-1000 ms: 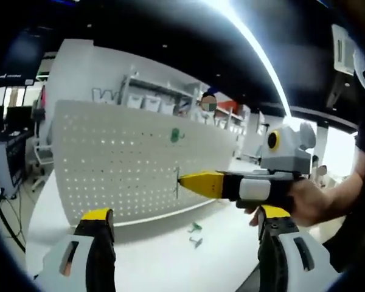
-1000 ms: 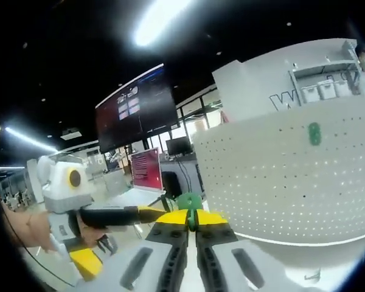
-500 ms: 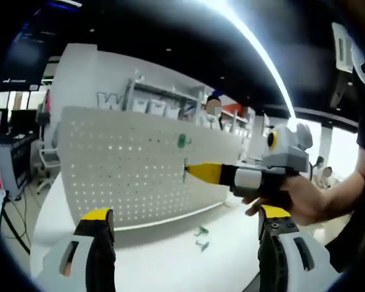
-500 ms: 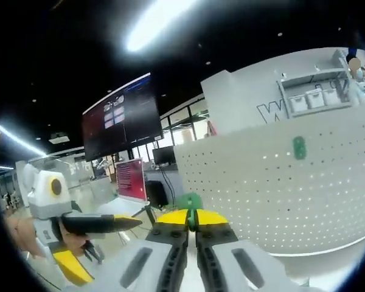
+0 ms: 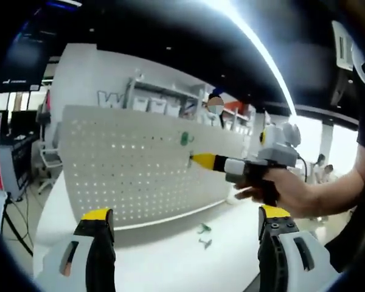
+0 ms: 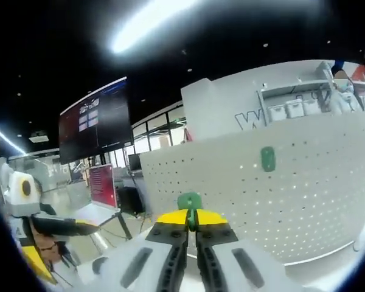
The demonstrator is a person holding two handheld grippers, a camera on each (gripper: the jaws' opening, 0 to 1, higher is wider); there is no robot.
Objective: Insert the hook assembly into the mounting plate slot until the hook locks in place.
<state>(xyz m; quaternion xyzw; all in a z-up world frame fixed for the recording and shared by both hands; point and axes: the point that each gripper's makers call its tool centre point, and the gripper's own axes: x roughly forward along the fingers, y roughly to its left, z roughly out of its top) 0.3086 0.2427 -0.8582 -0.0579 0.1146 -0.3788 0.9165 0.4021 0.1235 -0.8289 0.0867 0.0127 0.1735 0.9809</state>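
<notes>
At the pegboard's face, the right gripper (image 5: 198, 161) brings a green hook (image 6: 189, 201) up for insertion.

Its jaws are clenched on the hook, tips just beside the white pegboard (image 5: 134, 164), at about 5 o'clock from a green hook already seated (image 5: 185, 139) on the board. From the right gripper view that mounted hook (image 6: 267, 159) sits at 2 o'clock of the held one. The left gripper (image 5: 182, 228) waits released, jaws wide apart, holding nothing. Two spare green hooks (image 5: 204, 236) lie on the white table (image 5: 164, 261) below. I judge the task partly done: one hook is up, this one is not yet in its slot, and pushing it home until it locks remains.
</notes>
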